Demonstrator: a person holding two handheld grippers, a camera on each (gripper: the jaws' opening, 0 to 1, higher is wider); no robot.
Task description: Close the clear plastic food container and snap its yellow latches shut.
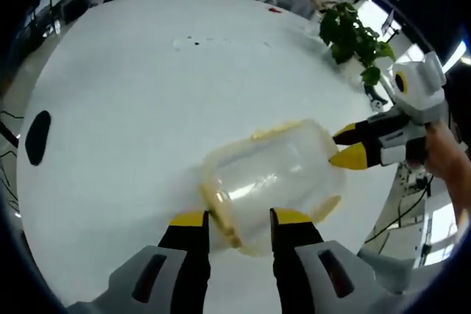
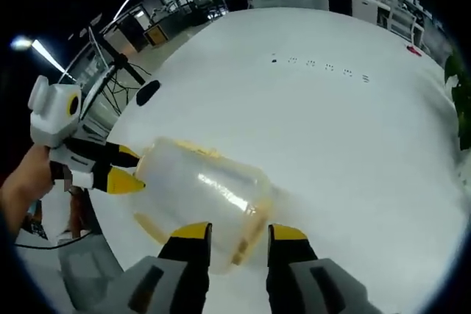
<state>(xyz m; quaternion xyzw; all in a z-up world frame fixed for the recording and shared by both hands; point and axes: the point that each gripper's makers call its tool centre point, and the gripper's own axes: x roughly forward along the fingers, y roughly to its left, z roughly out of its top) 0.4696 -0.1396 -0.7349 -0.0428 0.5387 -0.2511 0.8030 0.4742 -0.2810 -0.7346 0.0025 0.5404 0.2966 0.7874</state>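
The clear plastic container (image 1: pixel 272 174) with yellow latches lies on its side on the round white table (image 1: pixel 147 93). My left gripper (image 1: pixel 239 218) stands open at its near end, where a yellow latch (image 1: pixel 221 218) lies between the jaws. My right gripper (image 1: pixel 347 146) comes in from the right, open, with its yellow tips against the container's far end. In the right gripper view the container (image 2: pixel 206 189) sits just beyond my right gripper (image 2: pixel 239 232), a yellow latch edge (image 2: pixel 249 237) between the jaws. The left gripper (image 2: pixel 126 168) touches the opposite end there.
A potted green plant (image 1: pixel 353 34) stands at the table's far right edge. A black oval object (image 1: pixel 37 136) lies near the left edge, seen again as the black oval (image 2: pixel 147 92). A hand (image 2: pixel 22 182) holds the left gripper. Chairs and desks stand beyond the table.
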